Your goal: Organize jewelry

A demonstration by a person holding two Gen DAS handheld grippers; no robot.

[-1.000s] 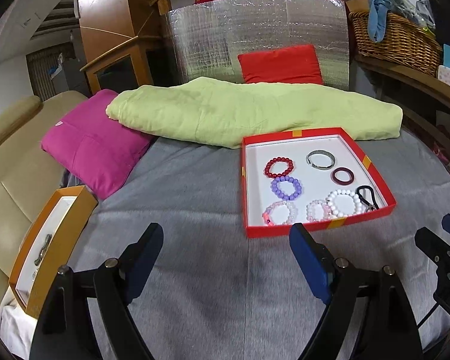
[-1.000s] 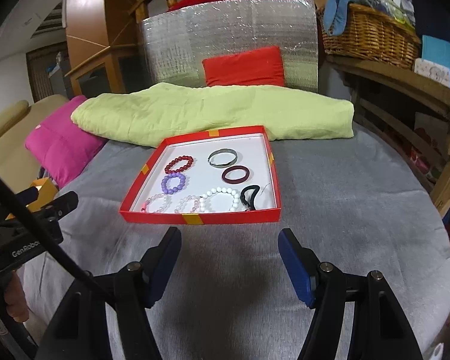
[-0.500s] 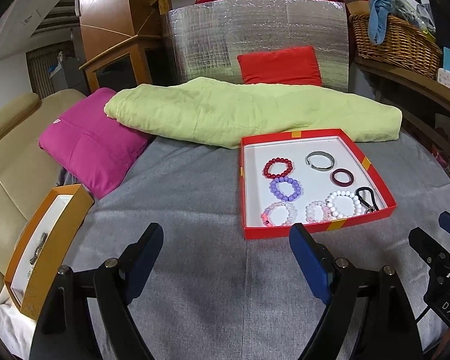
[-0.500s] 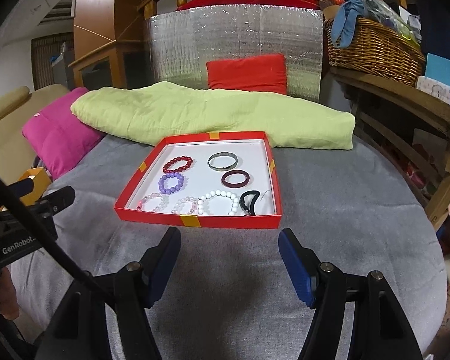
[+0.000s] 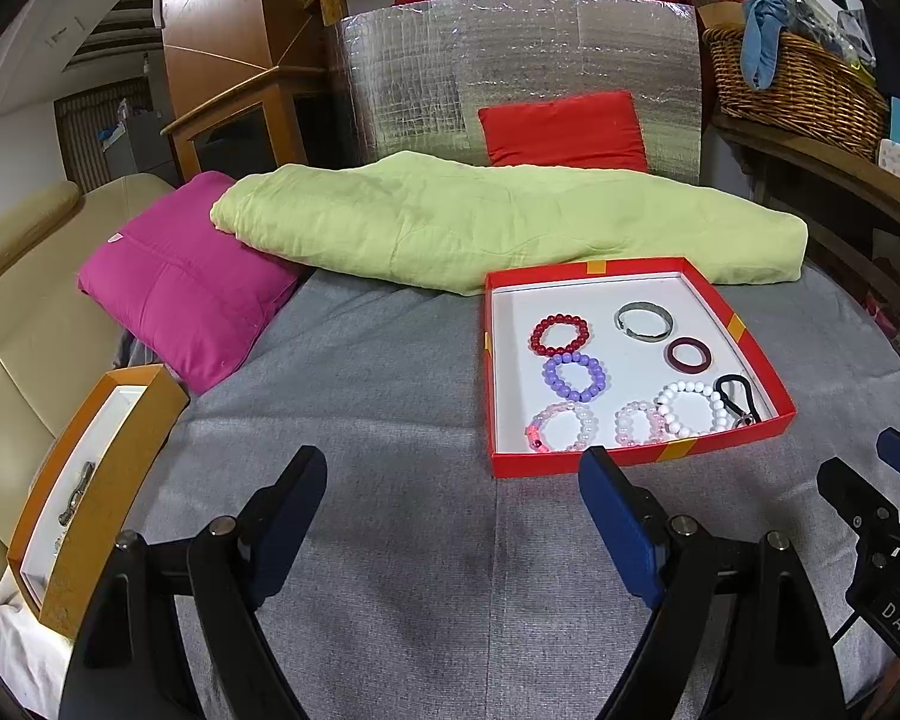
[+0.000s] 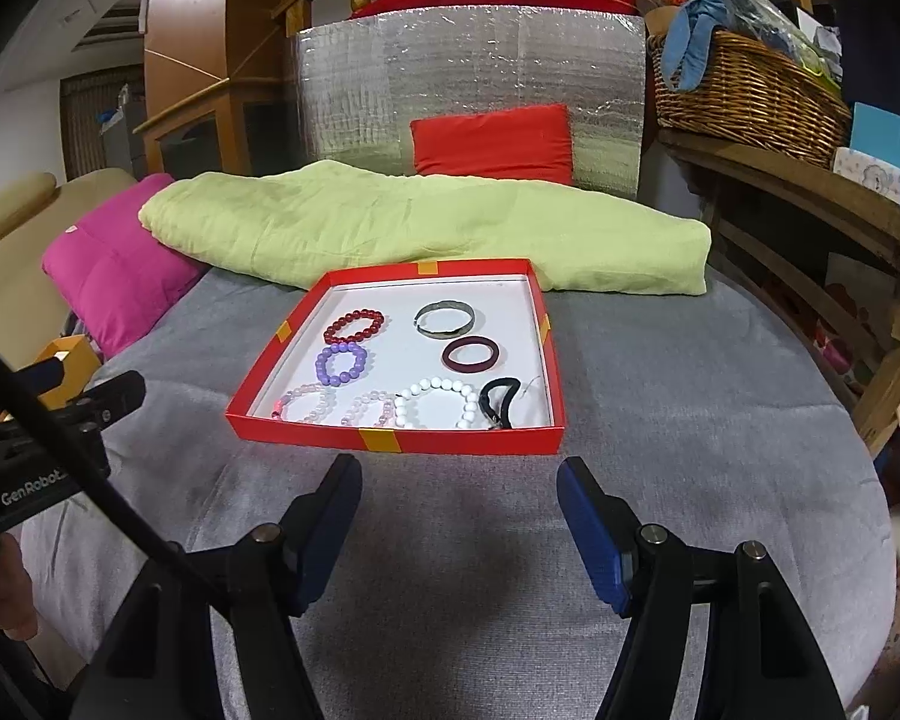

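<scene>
A red tray (image 5: 642, 462) (image 6: 390, 439) with a white floor lies on the grey cloth. In it are several bracelets: a red bead one (image 5: 559, 334) (image 6: 354, 326), a purple bead one (image 5: 574, 377) (image 6: 341, 363), a white bead one (image 5: 692, 408) (image 6: 437, 402), pinkish ones, a metal bangle (image 5: 643, 320) (image 6: 445, 319), a dark red ring (image 5: 687, 354) (image 6: 471, 354) and a black hair tie (image 5: 736, 397) (image 6: 500, 401). My left gripper (image 5: 453, 501) is open, short of the tray's near left corner. My right gripper (image 6: 459, 510) is open just before the tray's front wall. Both hold nothing.
An orange box (image 5: 99, 480) with a metal piece (image 5: 77, 492) inside sits at the left edge, on a beige sofa. A pink cushion (image 5: 180, 288), a green folded blanket (image 5: 480, 222) and a red cushion (image 5: 564, 129) lie behind the tray. A wicker basket (image 6: 744, 96) stands on a wooden shelf at right.
Both views have shifted only slightly; the tray sits a little lower in the right wrist view. Neither gripper's opening has changed.
</scene>
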